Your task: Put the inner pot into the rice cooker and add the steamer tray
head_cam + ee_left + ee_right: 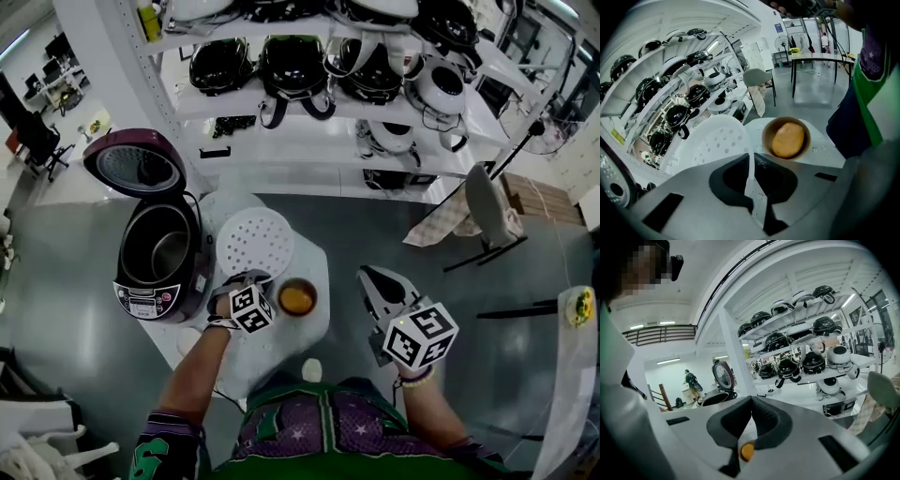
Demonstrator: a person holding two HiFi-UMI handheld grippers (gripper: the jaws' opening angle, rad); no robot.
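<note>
The rice cooker (155, 253) stands at the left of the small white table (316, 255), its purple lid (136, 164) swung up. A metal inner pot (157, 246) sits inside it. The white perforated steamer tray (255, 242) is beside the cooker, and my left gripper (251, 278) is shut on its near rim. In the left gripper view the thin rim of the tray (717, 140) is pinched between the pads of the left gripper (750, 161). My right gripper (368, 275) hangs off the table's right side, shut and empty; the right gripper (751, 401) points towards the cooker (717, 397).
A brown bowl (297, 298) holding a yellow-orange lump sits just right of the left gripper, also the bowl (786, 138). White shelves (309, 103) full of black and white cookers run behind the table. A chair (489, 211) stands at the right.
</note>
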